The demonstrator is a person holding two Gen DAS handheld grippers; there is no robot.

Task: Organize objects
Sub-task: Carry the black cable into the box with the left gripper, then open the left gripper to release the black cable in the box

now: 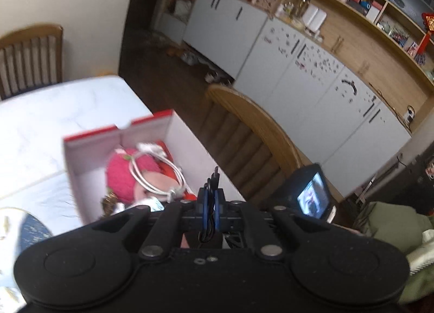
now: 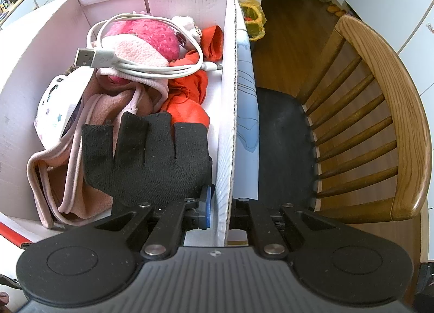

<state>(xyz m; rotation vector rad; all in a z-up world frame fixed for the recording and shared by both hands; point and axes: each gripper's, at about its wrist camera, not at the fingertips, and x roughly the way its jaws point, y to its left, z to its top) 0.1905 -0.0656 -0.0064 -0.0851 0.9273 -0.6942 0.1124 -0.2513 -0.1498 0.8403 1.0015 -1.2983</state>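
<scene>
A white cardboard box with red rims [image 2: 230, 69] stands on the table and holds a pink plush toy [image 2: 146, 39], a coiled white USB cable [image 2: 108, 59], pink and red cloths and a black glove [image 2: 146, 155]. My right gripper [image 2: 219, 204] straddles the box's right wall, shut on that wall, with the glove lying over its left finger. My left gripper [image 1: 213, 202] is shut on a bundled black cable [image 1: 213, 177], held up to the right of the box [image 1: 95, 155].
The white marble table [image 1: 54, 112] carries the box. A wooden chair [image 2: 379, 112] with a black seat stands right of the table. White cabinets [image 1: 312, 82] and shelves line the far wall. A small screen device [image 1: 312, 193] is near the left gripper.
</scene>
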